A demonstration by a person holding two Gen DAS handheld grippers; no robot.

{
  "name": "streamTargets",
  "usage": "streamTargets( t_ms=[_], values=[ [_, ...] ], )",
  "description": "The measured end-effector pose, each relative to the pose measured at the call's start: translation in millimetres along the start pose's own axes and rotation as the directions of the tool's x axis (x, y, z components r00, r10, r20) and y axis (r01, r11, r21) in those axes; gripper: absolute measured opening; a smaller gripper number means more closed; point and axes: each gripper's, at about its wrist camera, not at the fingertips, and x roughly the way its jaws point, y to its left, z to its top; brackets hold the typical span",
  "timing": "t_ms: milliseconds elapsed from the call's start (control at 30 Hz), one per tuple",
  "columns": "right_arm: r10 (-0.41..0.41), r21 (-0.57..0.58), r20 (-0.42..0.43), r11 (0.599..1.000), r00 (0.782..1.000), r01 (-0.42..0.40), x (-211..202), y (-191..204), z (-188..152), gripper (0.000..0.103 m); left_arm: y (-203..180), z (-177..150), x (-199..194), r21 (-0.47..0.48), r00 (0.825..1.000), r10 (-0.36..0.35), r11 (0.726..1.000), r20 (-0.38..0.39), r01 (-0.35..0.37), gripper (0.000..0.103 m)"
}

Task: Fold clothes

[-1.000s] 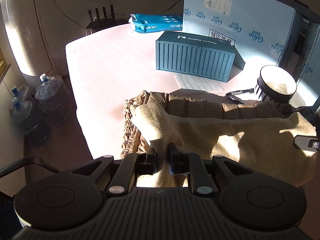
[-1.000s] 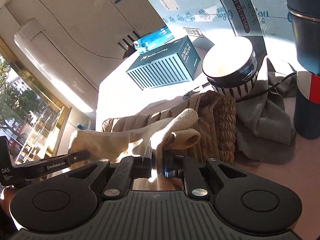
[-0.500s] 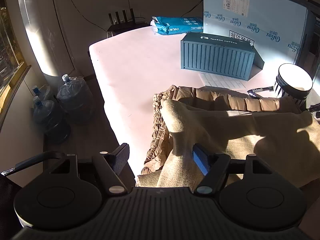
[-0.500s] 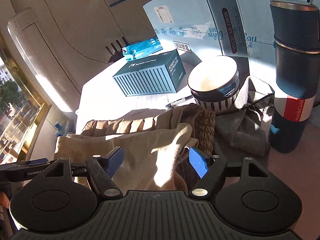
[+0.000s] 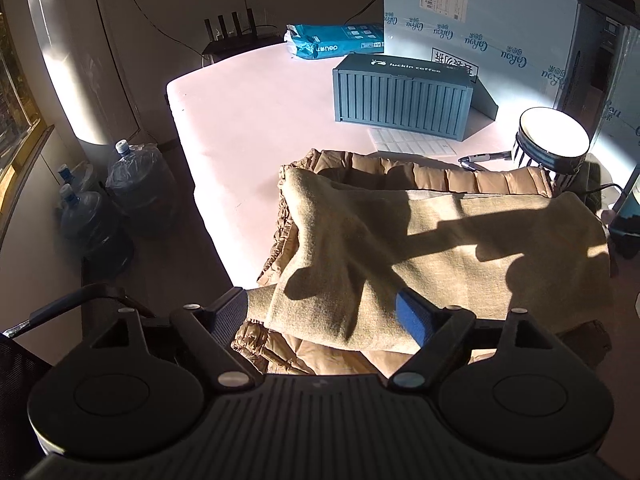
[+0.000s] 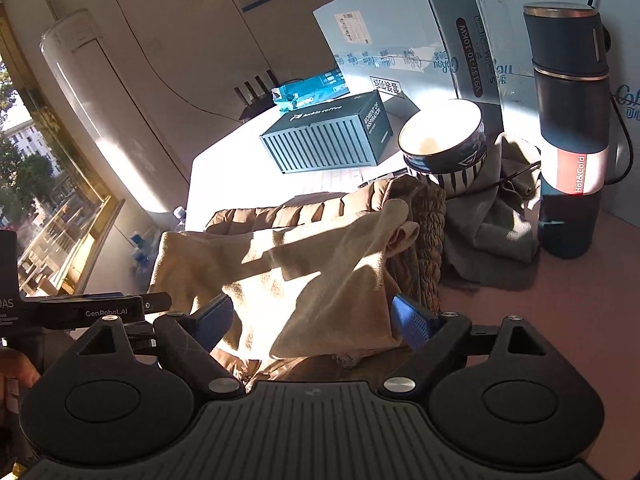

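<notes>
Beige cloth [image 5: 420, 248] released; both hand-held grippers just opened wide

each hand-held gripper [image 5: 322, 314] [image 6: 308, 318]: matte black ribbed body, round side discs, silver screws, blue finger pads [image 5: 412, 316].

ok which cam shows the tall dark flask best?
Right wrist: the flask stands upright in full, lid to base, beside the grey cloth. Left wrist catches only a dark sliver at the right edge.
</notes>
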Motion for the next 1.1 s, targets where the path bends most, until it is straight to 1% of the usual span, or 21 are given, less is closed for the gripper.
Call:
streamTargets(
  t_ms=[100, 167, 233, 300, 367, 500, 633, 767, 1000, 1100],
  values=[
    [0.013, 0.015, 0.017, 1.000, 1.000, -0.013, -15.5, 2.0, -11.2, 0.090, -10.6, -8.1, -12.0, -0.004, 1.000, -0.009, 1.000, 0.003, 0.009, 0.081],
    [-0.009, 0.014, 0.008, 1.000, 1.000, 0.009, -24.6, 4.0, -18.4, 0.091, -20.6, -14.5, -20.5, -0.003, 1.000, -0.007, 1.000, 0.002, 0.007, 0.081],
    [-0.063, 0.002, -0.019, 0.998, 0.998, 0.063, -31.7, 7.2, -25.4, 0.091, -32.5, -21.3, -27.2, 0.013, 1.000, -0.009, 1.000, 0.002, 0.009, 0.081],
    [-0.151, -0.028, -0.060, 0.988, 0.987, 0.150, -35.6, 12.2, -31.4, 0.091, -44.5, -27.8, -33.5, 0.028, 1.000, -0.012, 1.000, -0.001, 0.012, 0.081],
    [-0.190, -0.050, -0.101, 0.981, 0.977, 0.186, -38.0, 14.2, -36.9, 0.091, -54.4, -33.1, -38.7, 0.036, 1.000, -0.016, 0.999, -0.006, 0.016, 0.081],
    [-0.172, -0.065, -0.144, 0.984, 0.975, 0.165, -45.7, 9.5, -47.4, 0.091, -67.1, -41.5, -48.7, 0.035, 1.000, -0.023, 0.999, -0.005, 0.023, 0.081],
    [-0.182, -0.089, -0.175, 0.982, 0.968, 0.169, -50.9, 5.4, -49.8, 0.091, -73.3, -48.5, -57.0, 0.028, 1.000, -0.020, 0.999, -0.005, 0.020, 0.081],
    [-0.186, -0.100, -0.184, 0.980, 0.965, 0.170, -54.2, 3.6, -48.7, 0.091, -72.7, -51.2, -61.5, 0.014, 1.000, -0.002, 1.000, -0.005, 0.002, 0.081],
    [-0.155, -0.102, -0.199, 0.985, 0.968, 0.137, -52.0, 5.8, -49.1, 0.092, -66.7, -52.1, -67.2, -0.014, 0.999, 0.030, 0.999, 0.020, -0.030, 0.082],
    [-0.148, -0.105, -0.203, 0.986, 0.968, 0.128, -51.5, 7.8, -50.4, 0.092, -65.3, -51.2, -65.7, -0.013, 1.000, 0.028, 1.000, 0.011, -0.028, 0.082]
  ],
)
